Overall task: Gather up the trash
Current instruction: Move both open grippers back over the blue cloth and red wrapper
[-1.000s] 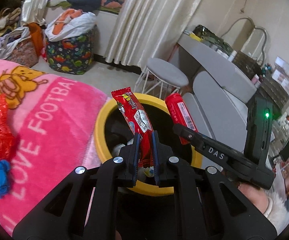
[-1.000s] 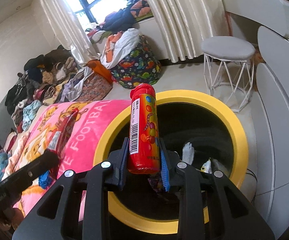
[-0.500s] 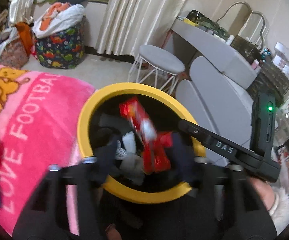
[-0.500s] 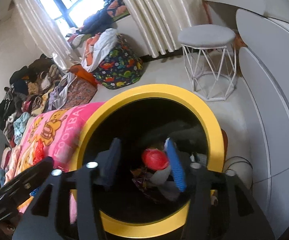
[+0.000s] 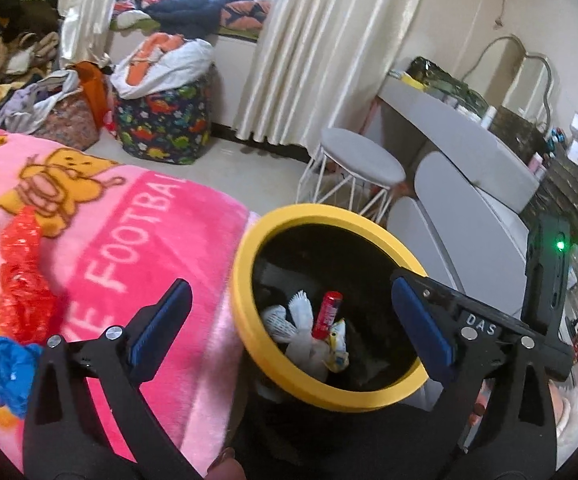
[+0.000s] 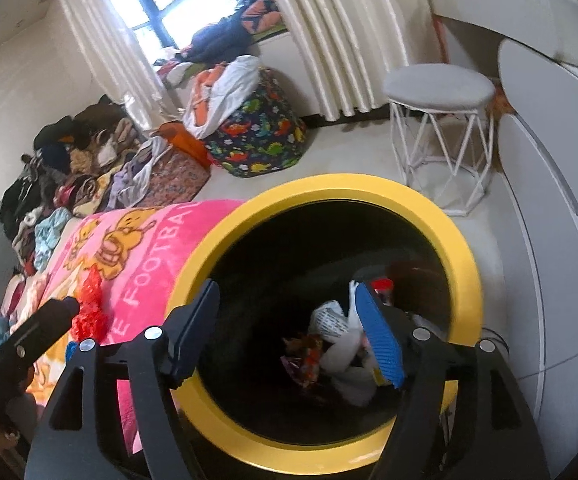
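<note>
The left gripper (image 5: 291, 322) stood with its blue-padded jaws spread very wide and still opening, nothing gripped between them. The right gripper (image 6: 289, 332) had its jaws parted less far, also opening, and equally empty. Both hung over the round black trash bin with a yellow rim (image 5: 245, 332).

Inside the bin, a red cylindrical candy tube (image 5: 327, 314) stood tilted among crumpled white paper scraps (image 5: 295, 320) and a small yellow-and-white wrapper (image 5: 339, 346). From the right wrist view, a crumpled colourful wrapper (image 6: 307, 362) lay on the dark bottom beside the white scraps.

Just beside the bin lay a pink fleece blanket printed with cartoon bears (image 5: 129, 240). On it rested a crinkled red plastic wrapper (image 5: 23, 280) and a crumpled blue piece (image 5: 11, 372).
</note>
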{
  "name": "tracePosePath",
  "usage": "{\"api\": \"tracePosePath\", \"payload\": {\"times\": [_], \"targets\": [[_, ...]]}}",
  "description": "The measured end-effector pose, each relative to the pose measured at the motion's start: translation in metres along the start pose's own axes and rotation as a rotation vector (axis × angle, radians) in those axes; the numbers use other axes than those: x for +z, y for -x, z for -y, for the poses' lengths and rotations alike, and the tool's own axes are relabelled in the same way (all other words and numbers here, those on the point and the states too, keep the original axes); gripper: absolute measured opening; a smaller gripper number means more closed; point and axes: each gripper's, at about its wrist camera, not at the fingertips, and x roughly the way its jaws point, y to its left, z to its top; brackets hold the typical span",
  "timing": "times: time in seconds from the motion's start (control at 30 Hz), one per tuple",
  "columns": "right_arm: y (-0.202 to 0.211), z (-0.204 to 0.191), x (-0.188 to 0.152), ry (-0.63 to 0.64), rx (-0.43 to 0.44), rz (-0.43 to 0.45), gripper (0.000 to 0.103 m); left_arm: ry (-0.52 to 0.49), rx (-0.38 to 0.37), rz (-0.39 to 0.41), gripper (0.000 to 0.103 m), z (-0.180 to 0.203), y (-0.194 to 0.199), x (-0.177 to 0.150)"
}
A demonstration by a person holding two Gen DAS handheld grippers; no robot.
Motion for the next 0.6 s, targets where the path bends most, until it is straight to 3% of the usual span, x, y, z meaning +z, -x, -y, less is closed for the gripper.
{"api": "tracePosePath", "payload": {"times": [0.6], "targets": [[-0.006, -0.079, 0.001, 0.187, 0.115, -0.018, 0.068, 0.106, 0.111, 0.089, 0.092, -0.058, 0.051, 0.003]]}}
